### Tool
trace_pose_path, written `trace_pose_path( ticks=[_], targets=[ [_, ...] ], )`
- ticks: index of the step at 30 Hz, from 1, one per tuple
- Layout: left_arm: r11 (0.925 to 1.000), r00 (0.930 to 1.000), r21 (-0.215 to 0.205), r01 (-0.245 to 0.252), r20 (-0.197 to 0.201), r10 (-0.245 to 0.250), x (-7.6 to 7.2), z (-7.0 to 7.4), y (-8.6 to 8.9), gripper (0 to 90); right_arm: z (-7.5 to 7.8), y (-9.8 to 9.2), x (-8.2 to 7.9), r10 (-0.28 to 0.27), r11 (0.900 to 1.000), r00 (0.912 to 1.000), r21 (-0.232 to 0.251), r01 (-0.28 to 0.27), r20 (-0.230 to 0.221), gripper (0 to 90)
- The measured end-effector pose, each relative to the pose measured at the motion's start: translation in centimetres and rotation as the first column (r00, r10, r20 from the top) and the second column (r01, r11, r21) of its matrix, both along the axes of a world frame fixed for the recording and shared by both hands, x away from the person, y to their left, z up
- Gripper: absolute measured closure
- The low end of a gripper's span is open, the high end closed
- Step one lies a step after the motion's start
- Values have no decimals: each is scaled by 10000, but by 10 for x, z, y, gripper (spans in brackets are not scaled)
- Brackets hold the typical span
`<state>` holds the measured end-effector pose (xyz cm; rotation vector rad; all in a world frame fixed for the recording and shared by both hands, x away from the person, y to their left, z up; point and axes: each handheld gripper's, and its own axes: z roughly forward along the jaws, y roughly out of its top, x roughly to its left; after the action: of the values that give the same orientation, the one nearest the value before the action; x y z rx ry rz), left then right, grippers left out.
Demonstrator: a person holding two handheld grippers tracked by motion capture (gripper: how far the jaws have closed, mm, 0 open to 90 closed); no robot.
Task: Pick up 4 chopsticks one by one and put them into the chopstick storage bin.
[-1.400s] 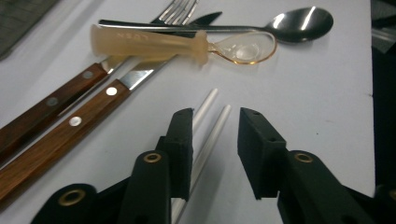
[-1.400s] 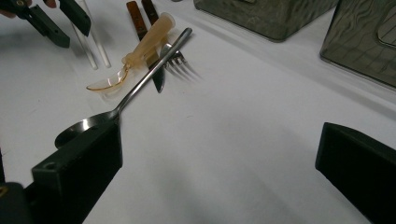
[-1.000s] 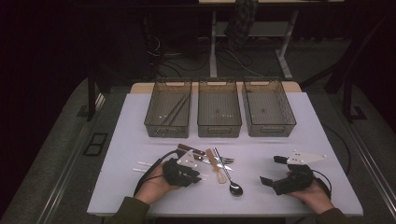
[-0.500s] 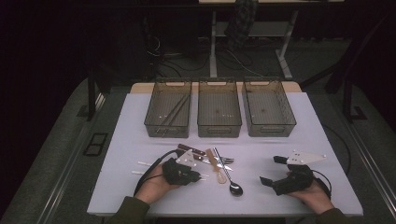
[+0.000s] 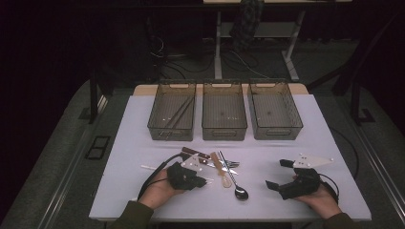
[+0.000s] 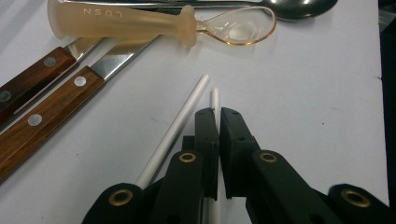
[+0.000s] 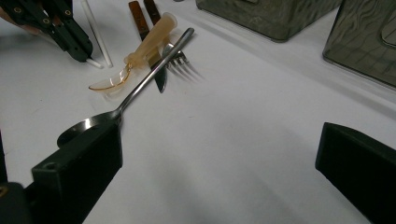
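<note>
The left gripper (image 6: 218,114), whose jaws have just been closing, is pinching one white chopstick (image 6: 215,100) near the desk's front edge beside its twin (image 6: 175,128), likely calling for a lift toward the left bin (image 5: 173,131), while the right gripper (image 5: 280,174) is resting spread wide.

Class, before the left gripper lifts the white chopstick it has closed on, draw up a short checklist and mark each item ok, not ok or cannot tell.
1. Left gripper jaws, which have just been closing, are shut on one white chopstick: ok.
2. Second chopstick is outside the jaws: ok.
3. Amber spoon is apart from the gripped stick: ok.
4. Right gripper is open, away from the cutlery: ok.
5. Left tray already holds dark chopsticks, with room left: ok.
6. Grip firm enough to lift: cannot tell.
</note>
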<state>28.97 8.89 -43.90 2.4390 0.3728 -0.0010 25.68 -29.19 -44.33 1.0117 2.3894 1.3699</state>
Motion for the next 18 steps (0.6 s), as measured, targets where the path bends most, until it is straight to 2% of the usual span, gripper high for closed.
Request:
trace_pose_path(
  ticks=[5, 18],
  targets=[
    [10000, 10000, -45, 57, -7, -57, 1, 0, -3, 859, 0, 0, 0, 5, 10000, 10000, -7, -5, 1, 5],
    [9994, 9995, -116, 312, 101, -311, 4, -1, -24, 856, 0, 0, 1, -9, 10000, 10000, -14, 9, -19, 5]
  ],
)
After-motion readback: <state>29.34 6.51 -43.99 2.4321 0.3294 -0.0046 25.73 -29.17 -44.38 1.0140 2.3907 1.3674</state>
